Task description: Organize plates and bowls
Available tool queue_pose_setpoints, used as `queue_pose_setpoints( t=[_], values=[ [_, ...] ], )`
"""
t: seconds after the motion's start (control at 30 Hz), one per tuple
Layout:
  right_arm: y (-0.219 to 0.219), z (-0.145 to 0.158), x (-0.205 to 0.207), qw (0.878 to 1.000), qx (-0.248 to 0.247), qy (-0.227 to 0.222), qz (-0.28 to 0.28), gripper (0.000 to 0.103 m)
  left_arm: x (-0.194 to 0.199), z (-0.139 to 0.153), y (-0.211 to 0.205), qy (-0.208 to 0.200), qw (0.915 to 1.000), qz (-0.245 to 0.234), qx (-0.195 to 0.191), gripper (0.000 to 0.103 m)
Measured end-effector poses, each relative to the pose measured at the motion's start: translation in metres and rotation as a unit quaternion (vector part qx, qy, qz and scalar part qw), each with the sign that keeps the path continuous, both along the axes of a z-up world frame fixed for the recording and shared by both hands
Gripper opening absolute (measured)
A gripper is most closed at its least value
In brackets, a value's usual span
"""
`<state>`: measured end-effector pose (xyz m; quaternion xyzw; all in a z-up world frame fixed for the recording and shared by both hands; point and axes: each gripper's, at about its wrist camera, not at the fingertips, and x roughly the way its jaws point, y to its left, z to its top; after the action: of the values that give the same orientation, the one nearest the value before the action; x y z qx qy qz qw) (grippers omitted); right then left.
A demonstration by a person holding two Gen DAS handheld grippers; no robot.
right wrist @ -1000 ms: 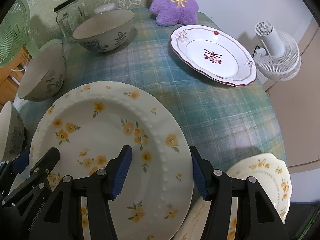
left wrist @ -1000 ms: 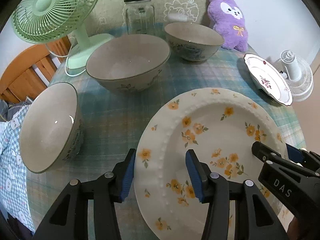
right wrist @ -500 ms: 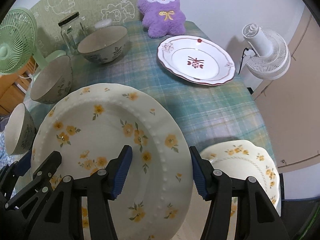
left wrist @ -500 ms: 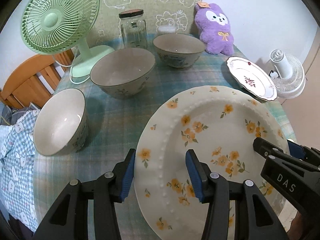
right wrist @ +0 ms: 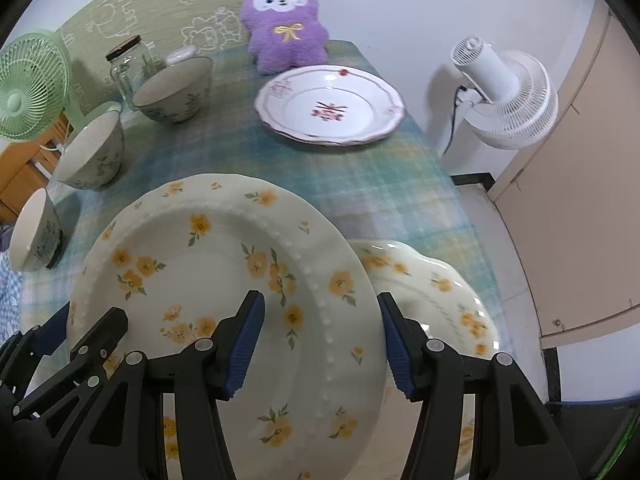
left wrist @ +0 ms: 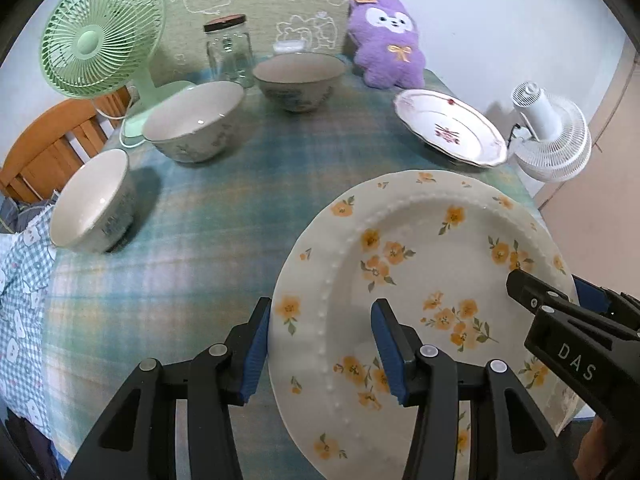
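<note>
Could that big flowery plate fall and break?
It might. The big floral plate is in the air, held only by its rim between the left gripper and right gripper, so it could slip. Directly under its edge sits a smaller floral plate near the table's corner; bumping could chip either.

The cream plate with orange flowers (left wrist: 420, 280) is tilted above the table, over a smaller flowered plate (right wrist: 440, 292). Three bowls (left wrist: 192, 120) and a red-trimmed plate (right wrist: 328, 108) stand apart.

Home dining corner — checked tablecloth (left wrist: 240, 184), purple plush toy (right wrist: 286, 20), green desk fan (left wrist: 100, 40)
</note>
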<state>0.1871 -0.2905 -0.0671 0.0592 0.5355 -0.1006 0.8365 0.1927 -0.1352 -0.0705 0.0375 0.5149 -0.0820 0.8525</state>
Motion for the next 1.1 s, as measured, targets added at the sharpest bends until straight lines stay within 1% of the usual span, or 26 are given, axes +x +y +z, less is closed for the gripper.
queue_pose_setpoints(
  t=[0.27, 0.6, 0.77, 0.9, 1.1],
  values=[
    [-0.035, -0.005, -0.023, 1.0, -0.011, 0.004, 0.0, 0.061, -0.022, -0.009, -0.035, 0.007, 1.0, 0.0, -0.003, 0.05],
    [-0.07, -0.021, -0.045, 1.0, -0.005, 0.022, -0.004, 0.061, -0.038, -0.016, -0.068, 0.006, 1.0, -0.001, 0.005, 0.05],
    [-0.079, -0.027, -0.048, 1.0, -0.003, 0.025, -0.007, 0.061, -0.04, -0.024, -0.077, 0.012, 0.9999, 0.001, 0.01, 0.05],
    [-0.082, -0.026, -0.048, 1.0, -0.013, 0.018, -0.004, 0.061, -0.042, -0.031, -0.083, 0.02, 0.9997, 0.001, 0.011, 0.05],
    [-0.084, -0.027, -0.048, 1.0, -0.022, 0.017, 0.006, 0.061, -0.043, -0.031, -0.087, 0.014, 0.9997, 0.011, 0.019, 0.05]
  ],
)
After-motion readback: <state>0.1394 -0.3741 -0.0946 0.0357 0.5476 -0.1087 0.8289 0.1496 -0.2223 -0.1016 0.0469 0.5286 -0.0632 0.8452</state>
